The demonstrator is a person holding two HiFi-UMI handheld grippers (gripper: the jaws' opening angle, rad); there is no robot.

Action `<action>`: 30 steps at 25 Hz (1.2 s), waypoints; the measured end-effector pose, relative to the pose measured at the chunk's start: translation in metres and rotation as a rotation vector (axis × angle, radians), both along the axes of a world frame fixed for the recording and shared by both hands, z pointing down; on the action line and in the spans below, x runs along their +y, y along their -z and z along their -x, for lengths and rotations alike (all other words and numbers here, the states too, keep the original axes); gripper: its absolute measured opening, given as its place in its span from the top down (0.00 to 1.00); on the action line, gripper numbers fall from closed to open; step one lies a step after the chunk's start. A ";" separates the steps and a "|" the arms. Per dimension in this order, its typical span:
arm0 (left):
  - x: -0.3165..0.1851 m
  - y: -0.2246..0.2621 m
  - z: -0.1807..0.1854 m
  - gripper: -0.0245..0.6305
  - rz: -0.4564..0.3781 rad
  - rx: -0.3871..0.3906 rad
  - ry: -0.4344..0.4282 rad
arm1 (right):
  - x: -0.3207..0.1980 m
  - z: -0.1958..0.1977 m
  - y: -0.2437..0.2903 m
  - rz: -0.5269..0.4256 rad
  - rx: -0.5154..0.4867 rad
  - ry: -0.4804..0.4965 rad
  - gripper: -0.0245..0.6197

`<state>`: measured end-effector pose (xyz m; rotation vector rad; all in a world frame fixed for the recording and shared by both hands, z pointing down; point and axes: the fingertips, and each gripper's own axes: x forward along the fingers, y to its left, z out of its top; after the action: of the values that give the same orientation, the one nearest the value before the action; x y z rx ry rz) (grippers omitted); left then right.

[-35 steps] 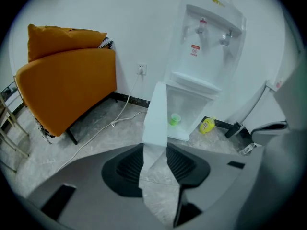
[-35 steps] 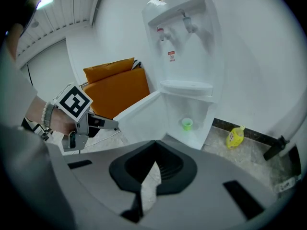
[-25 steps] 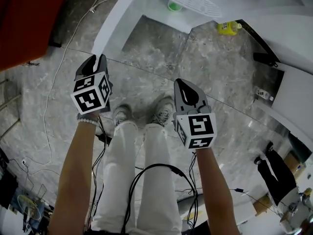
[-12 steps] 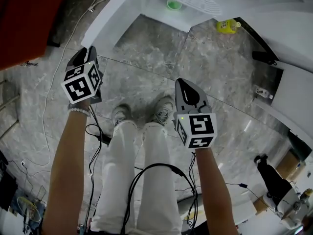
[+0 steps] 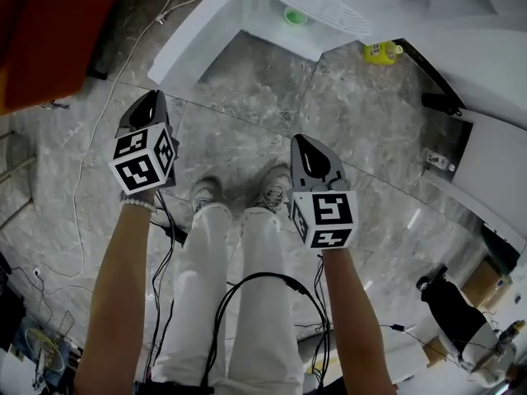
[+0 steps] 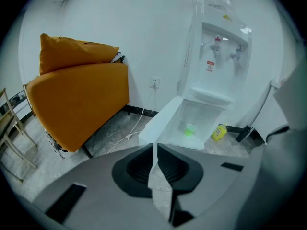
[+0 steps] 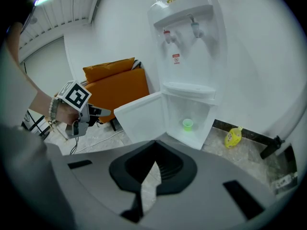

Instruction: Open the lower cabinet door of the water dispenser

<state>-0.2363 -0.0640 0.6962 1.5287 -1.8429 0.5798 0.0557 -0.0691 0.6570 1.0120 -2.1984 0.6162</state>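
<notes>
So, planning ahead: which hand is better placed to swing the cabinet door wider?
Left, likely: the left tongs, closing on nothing, hang nearer the swung-out cabinet door; the right tongs, shut, sit farther away.

The white, flat rectangular plastic lower cabinet door (image 7: 143, 117) of the tall white water dispenser (image 7: 188, 51) stands upright, swung wide open on its hinge with its inner face showing. It is ahead of the right gripper (image 7: 154, 152), slightly left and well apart.
</notes>
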 end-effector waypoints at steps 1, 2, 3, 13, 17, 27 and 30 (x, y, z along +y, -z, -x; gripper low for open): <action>0.001 0.007 -0.005 0.91 -0.005 -0.004 -0.018 | -0.001 0.002 0.004 0.000 0.003 0.003 0.96; 0.002 0.015 -0.012 0.92 -0.010 -0.008 -0.046 | -0.002 0.004 0.010 -0.002 0.005 0.007 0.96; 0.003 0.023 -0.019 0.93 -0.014 -0.013 -0.080 | -0.003 0.007 0.015 -0.006 0.006 0.012 0.96; 0.006 0.121 -0.072 0.94 -0.081 0.029 -0.260 | -0.010 0.033 0.099 -0.054 -0.050 0.004 0.96; 0.004 0.169 -0.088 0.94 -0.112 0.049 -0.311 | -0.013 0.033 0.140 -0.065 -0.073 -0.041 0.96; 0.015 0.275 -0.102 0.94 -0.171 0.055 -0.440 | -0.014 0.032 0.238 -0.130 -0.104 -0.071 0.96; 0.020 0.300 -0.102 0.94 -0.179 0.063 -0.459 | -0.017 0.034 0.265 -0.160 -0.113 -0.078 0.96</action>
<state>-0.1341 -0.0436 0.3964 2.0878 -1.5321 0.5743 0.0221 -0.0860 0.3920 1.1752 -2.3465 0.5514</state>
